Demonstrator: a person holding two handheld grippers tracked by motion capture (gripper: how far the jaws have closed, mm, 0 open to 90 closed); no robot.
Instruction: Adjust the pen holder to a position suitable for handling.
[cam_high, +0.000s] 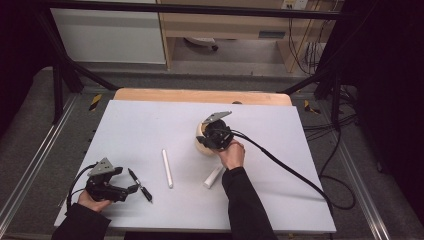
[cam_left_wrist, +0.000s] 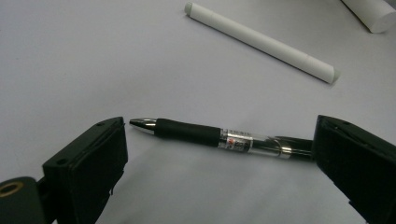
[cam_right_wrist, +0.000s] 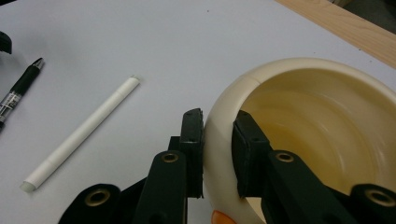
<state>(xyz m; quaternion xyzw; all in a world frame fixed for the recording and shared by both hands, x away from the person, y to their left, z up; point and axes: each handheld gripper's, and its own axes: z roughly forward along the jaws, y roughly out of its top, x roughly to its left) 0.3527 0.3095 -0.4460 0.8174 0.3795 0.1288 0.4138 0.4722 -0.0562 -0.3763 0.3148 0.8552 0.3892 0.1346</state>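
Note:
A black gel pen (cam_left_wrist: 219, 137) lies flat on the white table sheet (cam_high: 150, 125), straight across the space between my left gripper's (cam_left_wrist: 219, 163) wide-apart jaws; neither jaw touches it. In the high view that left gripper (cam_high: 134, 188) sits at the front left with the pen (cam_high: 139, 184) beside its tips. My right gripper (cam_right_wrist: 218, 126) is shut on the rim of a cream bowl (cam_right_wrist: 327, 121), one jaw outside the wall and one inside. The bowl (cam_high: 202, 143) stands right of centre under the right gripper (cam_high: 216, 134).
A long white stick (cam_high: 167, 168) lies mid-table, and the stick (cam_left_wrist: 261, 41) is beyond the pen in the left gripper view. A shorter, thicker white cylinder (cam_high: 213, 176) rests near the right forearm. A wooden edge (cam_high: 200, 96) runs along the far side.

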